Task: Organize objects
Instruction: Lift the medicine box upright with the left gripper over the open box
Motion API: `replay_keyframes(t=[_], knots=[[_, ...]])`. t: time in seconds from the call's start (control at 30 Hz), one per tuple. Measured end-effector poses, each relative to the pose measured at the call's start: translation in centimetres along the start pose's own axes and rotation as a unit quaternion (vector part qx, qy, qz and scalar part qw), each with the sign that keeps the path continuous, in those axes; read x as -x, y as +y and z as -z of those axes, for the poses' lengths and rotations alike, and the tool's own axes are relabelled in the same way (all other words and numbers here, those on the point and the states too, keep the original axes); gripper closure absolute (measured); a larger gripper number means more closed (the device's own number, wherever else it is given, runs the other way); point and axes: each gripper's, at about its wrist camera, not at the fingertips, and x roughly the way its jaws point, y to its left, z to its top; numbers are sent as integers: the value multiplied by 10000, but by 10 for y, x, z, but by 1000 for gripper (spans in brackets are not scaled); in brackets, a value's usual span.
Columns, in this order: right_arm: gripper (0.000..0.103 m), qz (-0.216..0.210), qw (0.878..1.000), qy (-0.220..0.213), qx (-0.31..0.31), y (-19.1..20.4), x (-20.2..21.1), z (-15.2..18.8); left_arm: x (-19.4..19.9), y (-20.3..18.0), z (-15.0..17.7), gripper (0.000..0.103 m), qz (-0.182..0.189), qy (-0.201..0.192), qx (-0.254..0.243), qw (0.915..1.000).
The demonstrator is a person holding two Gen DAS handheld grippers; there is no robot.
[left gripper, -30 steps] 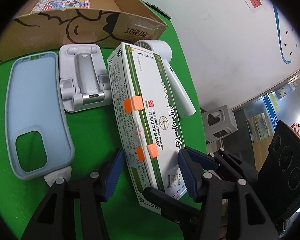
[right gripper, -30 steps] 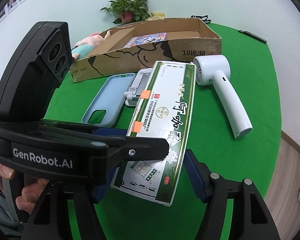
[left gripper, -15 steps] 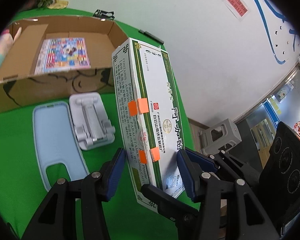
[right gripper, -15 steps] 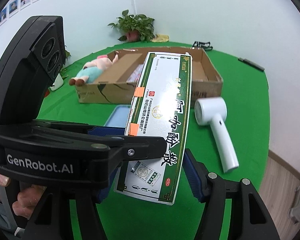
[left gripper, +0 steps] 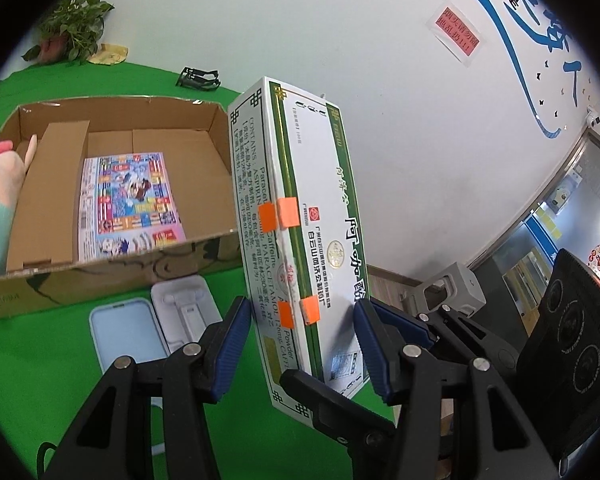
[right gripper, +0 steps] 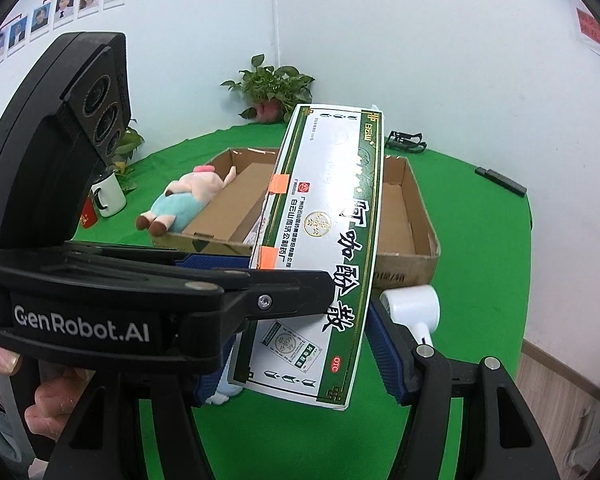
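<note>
A long white and green medicine box (left gripper: 300, 240) (right gripper: 332, 220) with orange tape tabs hangs tilted in the air above the green table (left gripper: 28, 380). Both grippers grip its near end. My left gripper (left gripper: 300, 340) has its blue pads against the two long sides, shut on the box. My right gripper (right gripper: 296, 360) clamps the same end, with the left gripper's black body (right gripper: 100, 280) crossing in front and hiding its left finger. The box's far end reaches over the open cardboard box (left gripper: 112, 276) (right gripper: 424, 216).
Inside the cardboard box lie a colourful booklet (left gripper: 132, 200) and a plush pig (right gripper: 188, 200). A blue phone case (left gripper: 124, 336) and a white phone stand (left gripper: 184, 304) lie before it, a white handheld fan (right gripper: 412, 304) to the right. A mug (right gripper: 108, 196) stands far left.
Both grippers have risen with the medicine box, lifting it off the table. The views have tipped upward, so the cardboard box's inside now shows.
</note>
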Motion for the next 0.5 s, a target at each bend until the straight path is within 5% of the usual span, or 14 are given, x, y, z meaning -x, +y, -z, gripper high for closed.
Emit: replay_keyframes(t=[0.5], knots=[[41, 11, 9999, 74, 75, -20, -40, -46, -23, 21, -43, 51, -44, 23, 219, 9997]])
